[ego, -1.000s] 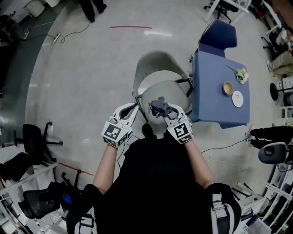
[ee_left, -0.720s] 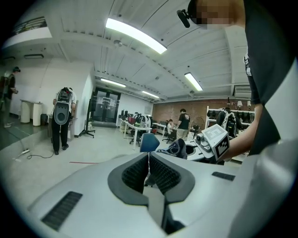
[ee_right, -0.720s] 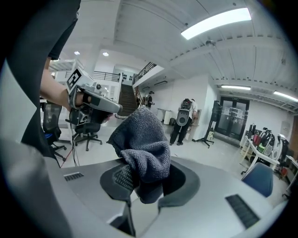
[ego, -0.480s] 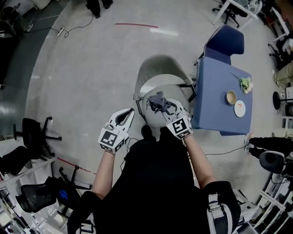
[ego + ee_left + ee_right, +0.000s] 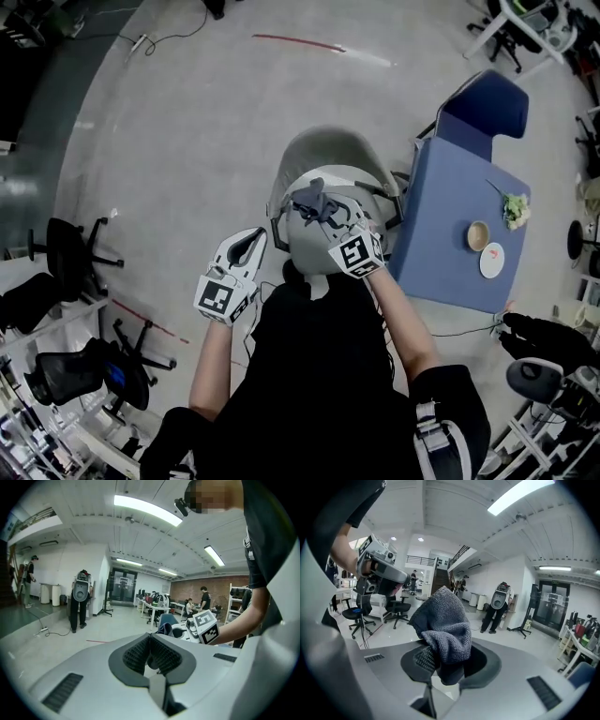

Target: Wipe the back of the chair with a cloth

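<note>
From the head view I see my right gripper (image 5: pixel 336 221) reached out over the grey chair (image 5: pixel 323 150) in front of me, with the dark cloth (image 5: pixel 314 201) bunched at its tip, over the part of the chair nearest me. I cannot tell from here whether the cloth actually touches it. My left gripper (image 5: pixel 250 240) hangs just left of the chair, apart from it, with its marker cube toward me. To the right of the chair stands a blue table (image 5: pixel 441 253) carrying a bowl (image 5: pixel 478 235), a plate (image 5: pixel 491 260) and a small bunch of greenery (image 5: pixel 516 210), and a blue chair (image 5: pixel 492 101) sits at its far end. Black office chairs (image 5: pixel 67 258) stand at the left edge of the floor. In the left gripper view the jaws are brought together, pad against pad at the tips, with nothing caught between them. Beyond them I can make out the right gripper's marker cube and the cloth ahead of it, and a standing person (image 5: pixel 78 603) far off in the room. In the right gripper view the jaws are clamped on the cloth, which stands up out of them in a thick grey fold and hangs down a little below the pads. The left gripper shows at the upper left of that view, and another person (image 5: pixel 494 605) stands in the distance.
</note>
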